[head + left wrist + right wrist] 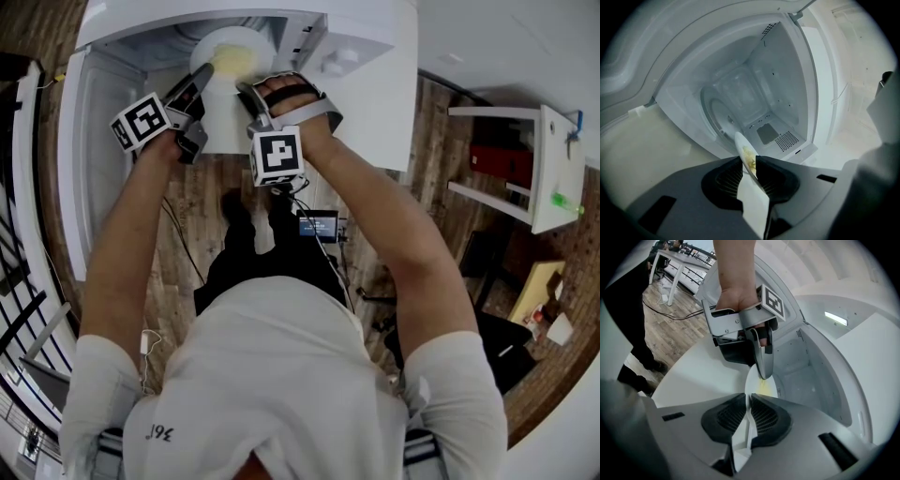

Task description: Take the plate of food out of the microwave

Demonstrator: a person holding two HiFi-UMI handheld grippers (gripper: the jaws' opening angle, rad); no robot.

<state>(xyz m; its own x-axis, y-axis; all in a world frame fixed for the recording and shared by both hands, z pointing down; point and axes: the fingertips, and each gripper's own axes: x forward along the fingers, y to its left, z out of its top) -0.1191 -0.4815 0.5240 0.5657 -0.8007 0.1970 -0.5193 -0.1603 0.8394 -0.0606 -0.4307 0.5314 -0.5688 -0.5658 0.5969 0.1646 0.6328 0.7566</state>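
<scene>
Microwave [370, 75] stands open, and the white plate [246, 42] is right at its mouth. Left gripper [749, 161] is clamped on one rim, right gripper [749, 401] pinches the opposite rim. Yellow food [765, 387] on top, too blurred to identify; from overhead the grippers cover the plate's near edge.

I have the round white plate [246, 45] by its rim at two opposite edges: my left gripper [746, 165] pinches one, my right gripper [749, 405] the other. Its pale yellow food [749, 157] lies toward the left-hand edge. The plate is at the mouth of the white microwave [375, 94], whose door stands open.
</scene>
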